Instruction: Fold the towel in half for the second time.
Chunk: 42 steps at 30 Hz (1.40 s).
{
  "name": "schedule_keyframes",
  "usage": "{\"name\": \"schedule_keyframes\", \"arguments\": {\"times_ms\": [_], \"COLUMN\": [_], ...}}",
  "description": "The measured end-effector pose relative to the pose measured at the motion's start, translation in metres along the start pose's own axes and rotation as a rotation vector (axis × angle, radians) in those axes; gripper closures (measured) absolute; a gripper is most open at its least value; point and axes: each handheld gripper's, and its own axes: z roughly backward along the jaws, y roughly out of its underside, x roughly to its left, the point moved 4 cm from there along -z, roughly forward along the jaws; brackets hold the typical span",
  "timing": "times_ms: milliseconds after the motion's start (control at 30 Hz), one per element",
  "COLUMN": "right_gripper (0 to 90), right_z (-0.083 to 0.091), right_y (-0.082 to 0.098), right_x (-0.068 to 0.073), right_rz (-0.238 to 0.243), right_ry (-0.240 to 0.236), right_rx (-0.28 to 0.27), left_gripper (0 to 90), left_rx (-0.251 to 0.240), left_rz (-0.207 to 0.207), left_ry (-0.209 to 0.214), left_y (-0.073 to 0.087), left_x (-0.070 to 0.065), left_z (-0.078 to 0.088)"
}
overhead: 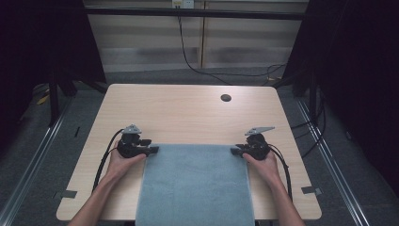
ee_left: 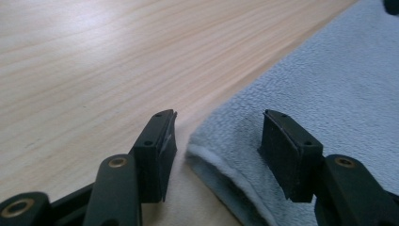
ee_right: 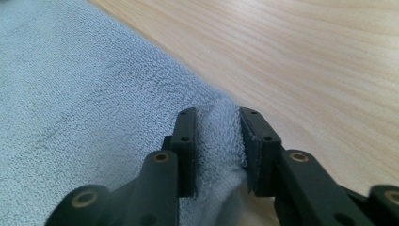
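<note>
One pale wooden desk (overhead: pixel 188 108) carries a grey-blue towel (overhead: pixel 195 183), which lies flat on its near half and hangs over the near edge; we see a looped terry pile and a hemmed border. At its far right corner our right gripper (ee_right: pixel 217 141) has its fingers (ee_right: pixel 186 141) narrowed onto a pinched-up fold of towel. At the far left corner our left gripper (ee_left: pixel 216 146) holds its fingers (ee_left: pixel 157 150) apart, astride the towel's corner without pressing it.
</note>
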Motion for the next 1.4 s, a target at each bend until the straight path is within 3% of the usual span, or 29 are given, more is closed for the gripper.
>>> {"name": "schedule_keyframes", "arguments": {"times_ms": [67,233,333,533,633,767,933,1033,1100,1200,1400], "right_gripper": [74.2,78.1,80.3,81.8,82.3,82.5,82.7,82.8,82.9,82.9,82.9], "right_z": [0.0,0.001,0.003,0.014,0.023,0.03,0.039,0.047,0.051,0.058,0.072], "right_y": [0.0,0.0,-0.001,-0.005,-0.014,-0.026,-0.048,-0.063,-0.071,-0.082,-0.106], "right_x": [0.001,0.004,0.008,0.008,0.009,0.009,0.011,0.011,0.009,0.012,0.015], "right_rz": [0.0,0.007,0.022,-0.022,-0.03,-0.037,0.0,0.011,-0.006,0.017,0.022], "right_ry": [-0.005,-0.002,0.008,-0.028,-0.051,-0.067,-0.059,-0.059,-0.078,-0.072,-0.083], "right_rx": [0.0,0.005,-0.017,-0.091,-0.126,-0.161,-0.192,-0.206,-0.235,-0.24,-0.301], "left_gripper": [52.1,75.5,80.4,81.8,82.0,82.0,81.7,81.8,81.8,81.7,81.7], "left_rx": [0.011,0.016,0.024,0.005,-0.054,-0.091,-0.121,-0.155,-0.172,-0.19,-0.239], "left_rz": [-0.016,-0.017,-0.027,-0.01,0.014,0.022,0.0,0.015,0.017,0.013,0.012], "left_ry": [-0.006,0.055,0.037,0.046,0.069,0.06,0.05,0.051,0.042,0.039,0.02], "left_y": [0.0,0.006,0.005,-0.001,-0.01,-0.023,-0.042,-0.054,-0.06,-0.066,-0.085], "left_x": [-0.002,-0.004,-0.008,-0.008,-0.008,-0.006,-0.009,-0.007,-0.006,-0.007,-0.006], "left_z": [0.001,0.004,0.005,0.011,0.021,0.031,0.043,0.05,0.054,0.059,0.073]}}
